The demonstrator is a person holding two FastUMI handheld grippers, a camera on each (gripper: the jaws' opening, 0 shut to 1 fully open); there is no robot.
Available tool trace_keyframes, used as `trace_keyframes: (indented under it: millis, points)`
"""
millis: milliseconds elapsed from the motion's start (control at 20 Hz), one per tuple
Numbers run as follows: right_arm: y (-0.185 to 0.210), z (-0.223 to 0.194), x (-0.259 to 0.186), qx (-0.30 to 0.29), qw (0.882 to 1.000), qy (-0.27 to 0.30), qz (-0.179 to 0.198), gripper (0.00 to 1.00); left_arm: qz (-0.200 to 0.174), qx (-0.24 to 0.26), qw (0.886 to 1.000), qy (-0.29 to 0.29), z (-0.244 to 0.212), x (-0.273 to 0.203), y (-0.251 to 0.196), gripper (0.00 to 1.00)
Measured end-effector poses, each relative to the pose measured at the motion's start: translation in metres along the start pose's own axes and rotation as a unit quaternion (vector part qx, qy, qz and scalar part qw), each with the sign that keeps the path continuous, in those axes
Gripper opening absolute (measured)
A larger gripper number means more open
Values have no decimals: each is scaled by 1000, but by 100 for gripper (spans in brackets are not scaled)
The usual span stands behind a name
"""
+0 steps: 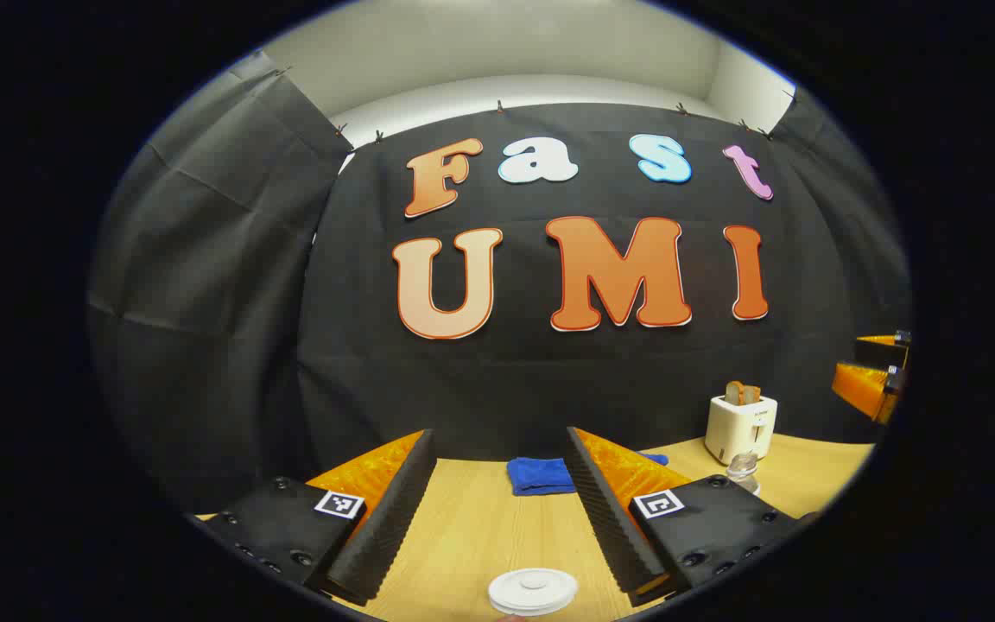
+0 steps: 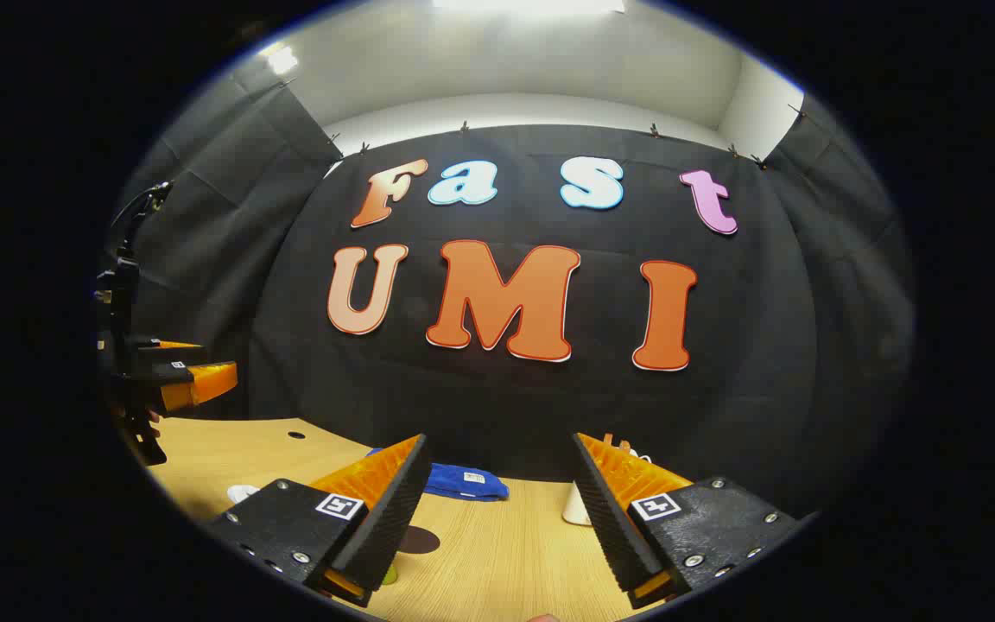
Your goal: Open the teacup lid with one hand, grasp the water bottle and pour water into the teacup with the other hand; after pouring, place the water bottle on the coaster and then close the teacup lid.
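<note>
Left gripper (image 1: 497, 510) held above the wooden desk (image 1: 480, 536), fingers (image 1: 385, 518) spread wide apart and gripping nothing. Directly below and between them, at the near edge of the left gripper view, the white round teacup lid (image 1: 533, 591), lying flat with a small knob at its centre. Farther back on the desk, a folded blue cloth (image 1: 541, 475) near the booth wall. Off to the right, a white toaster (image 1: 741, 428) with bread slices poking out of the top, and just in front of it the clear top of the water bottle (image 1: 742, 467), partly hidden behind the right finger.

Right gripper (image 2: 497, 510) likewise above the desk, fingers (image 2: 381, 527) wide apart and empty. Between them a dark round coaster (image 2: 419, 540) flat on the wood, partly covered by the left finger; the blue cloth further back. Toaster base just beyond the right finger. Left gripper seen at the far left, raised above the desk.
</note>
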State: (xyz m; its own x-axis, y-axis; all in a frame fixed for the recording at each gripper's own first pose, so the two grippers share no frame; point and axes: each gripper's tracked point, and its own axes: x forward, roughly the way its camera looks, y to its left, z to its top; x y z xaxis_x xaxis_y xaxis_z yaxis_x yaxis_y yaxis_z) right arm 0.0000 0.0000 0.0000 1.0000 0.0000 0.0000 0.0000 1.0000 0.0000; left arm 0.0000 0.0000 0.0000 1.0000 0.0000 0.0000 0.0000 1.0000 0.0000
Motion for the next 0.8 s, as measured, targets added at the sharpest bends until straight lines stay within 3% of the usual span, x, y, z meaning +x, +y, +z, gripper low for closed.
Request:
trace_keyframes:
  millis: [550, 800]
  points:
    - [0, -2, 1, 18, 1000, 7, 5, 96, 7, -3, 1000, -16, 18, 2, -4, 97]
    - [2, 4, -5, 15, 1000, 2, 9, 97, -12, 2, 1000, -11, 17, 0, -13, 97]
